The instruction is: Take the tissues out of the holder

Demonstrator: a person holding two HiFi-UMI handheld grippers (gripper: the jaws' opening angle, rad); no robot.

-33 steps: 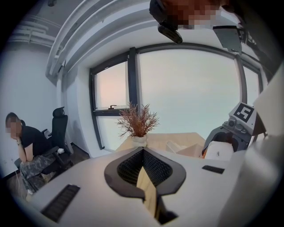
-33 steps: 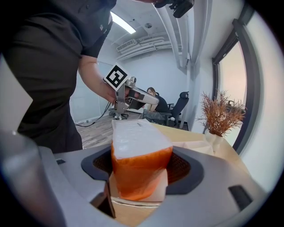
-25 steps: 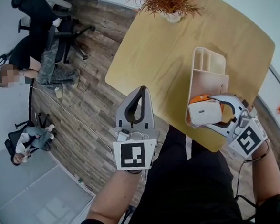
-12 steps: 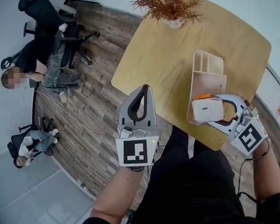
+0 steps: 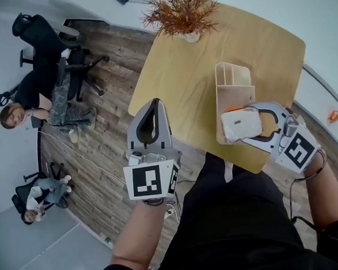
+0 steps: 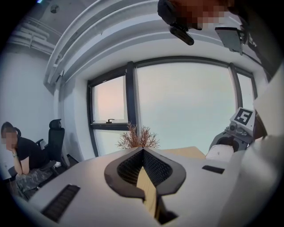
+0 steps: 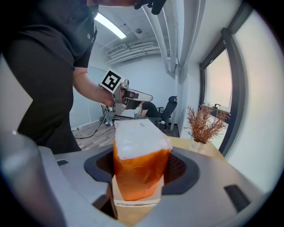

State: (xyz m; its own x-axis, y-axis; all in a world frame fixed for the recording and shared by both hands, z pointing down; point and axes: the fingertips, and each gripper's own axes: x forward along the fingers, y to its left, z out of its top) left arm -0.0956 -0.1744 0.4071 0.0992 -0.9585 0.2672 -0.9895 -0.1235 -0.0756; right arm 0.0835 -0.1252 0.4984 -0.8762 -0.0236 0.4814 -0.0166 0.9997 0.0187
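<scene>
A tissue pack (image 5: 241, 124), white on top and orange below, sits between the jaws of my right gripper (image 5: 233, 125), which is shut on it. The pack is over the near end of the pale wooden holder (image 5: 233, 84) on the round wooden table (image 5: 182, 73). In the right gripper view the pack (image 7: 140, 164) fills the gap between the pads, with the holder's wooden edge (image 7: 133, 209) just below. My left gripper (image 5: 153, 102) hangs off the table's near-left edge, shut and empty; its tips (image 6: 143, 150) meet.
A dried plant in a white pot (image 5: 178, 12) stands at the table's far edge. Two seated people and office chairs (image 5: 44, 82) are on the wood floor to the left. The holder's far compartments (image 5: 232, 75) look empty.
The head view has swung a little. The right gripper still grips the pack at the holder's near end. The left gripper has drifted slightly left.
</scene>
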